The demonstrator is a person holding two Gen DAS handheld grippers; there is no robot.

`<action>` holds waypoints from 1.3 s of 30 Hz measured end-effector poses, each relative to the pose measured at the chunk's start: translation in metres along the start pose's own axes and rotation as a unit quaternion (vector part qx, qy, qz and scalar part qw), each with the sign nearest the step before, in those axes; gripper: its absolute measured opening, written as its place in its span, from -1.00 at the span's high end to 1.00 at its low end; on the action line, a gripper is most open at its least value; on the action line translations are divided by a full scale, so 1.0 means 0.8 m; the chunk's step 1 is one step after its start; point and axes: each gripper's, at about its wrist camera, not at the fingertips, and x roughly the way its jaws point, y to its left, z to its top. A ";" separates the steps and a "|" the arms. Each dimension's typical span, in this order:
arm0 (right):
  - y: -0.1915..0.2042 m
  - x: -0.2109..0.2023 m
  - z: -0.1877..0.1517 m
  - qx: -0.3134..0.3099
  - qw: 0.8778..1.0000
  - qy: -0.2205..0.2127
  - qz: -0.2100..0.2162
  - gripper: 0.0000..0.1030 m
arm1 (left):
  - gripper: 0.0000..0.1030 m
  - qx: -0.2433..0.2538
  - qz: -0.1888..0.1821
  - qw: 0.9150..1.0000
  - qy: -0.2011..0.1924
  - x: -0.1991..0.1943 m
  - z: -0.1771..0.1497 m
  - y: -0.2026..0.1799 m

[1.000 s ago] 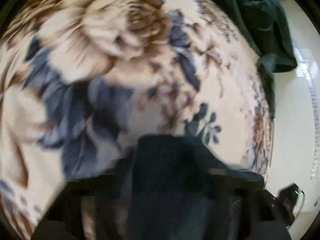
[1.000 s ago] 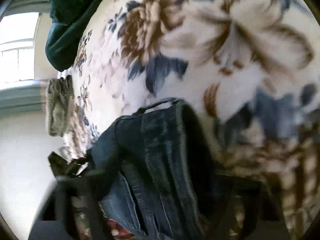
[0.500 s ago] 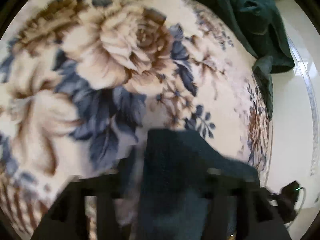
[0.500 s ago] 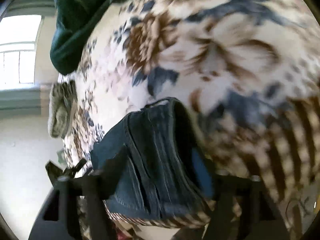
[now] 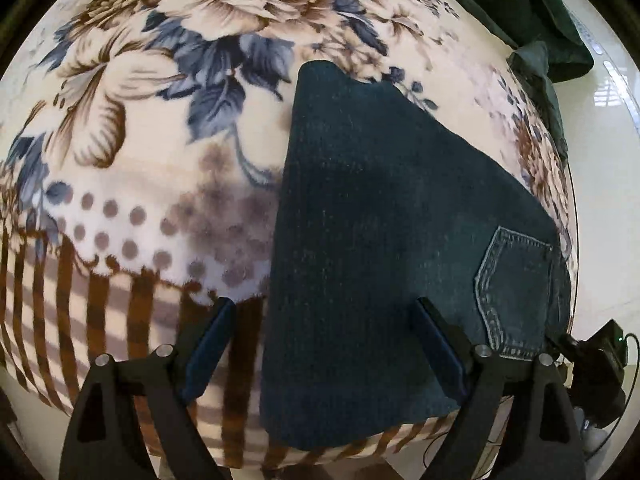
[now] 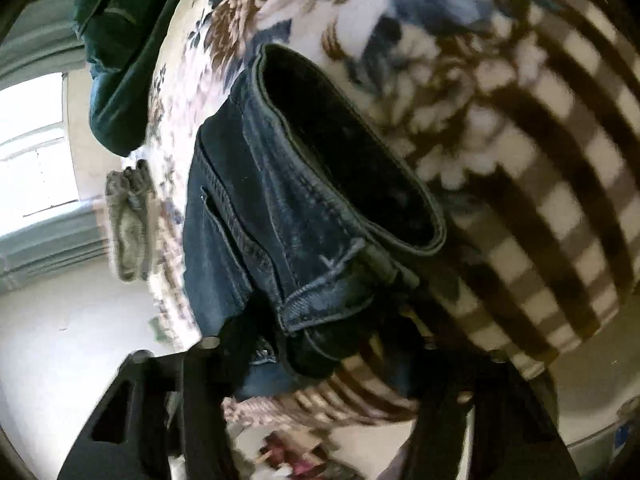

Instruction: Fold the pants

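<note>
On the left of the left wrist view, the floral blanket [image 5: 168, 128] lies bare, stripes and dots along its near edge. Left gripper [image 5: 320, 344] hangs over that edge with its fingers [image 5: 208, 344] wide apart and opening further; the pants' left edge lies between them, but neither pad presses on it. Pants [image 5: 380, 240] lie flat to the right of centre: dark denim, folded into a compact slab, back pocket [image 5: 516, 292] with pale stitching facing up at the right. A dark green garment [image 5: 520, 4] sits at the far right corner.

Right wrist view, blurred: green garment at upper left, waistband [image 6: 340, 160] gaping open in the centre, belt loop and seams visible. Right gripper [image 6: 320, 356] has its jaws closing around the denim at the bottom; cannot tell whether the pads touch the cloth.

Judgement: fold largely done and laid down. Remaining: perhaps one last fold or squaring of the waistband end.
</note>
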 end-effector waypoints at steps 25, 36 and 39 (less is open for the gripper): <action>-0.048 0.028 0.026 0.029 0.992 0.006 0.122 -0.56 | -0.77 -0.072 -0.093 0.993 0.020 0.023 0.021 0.033; -0.023 0.041 0.040 0.011 0.989 0.026 0.144 -0.70 | -0.93 -0.085 -0.111 0.990 0.025 0.042 0.043 0.028; -0.038 0.019 0.030 0.013 0.985 0.018 0.170 -0.70 | -0.93 -0.090 -0.117 0.989 0.026 0.041 0.043 0.031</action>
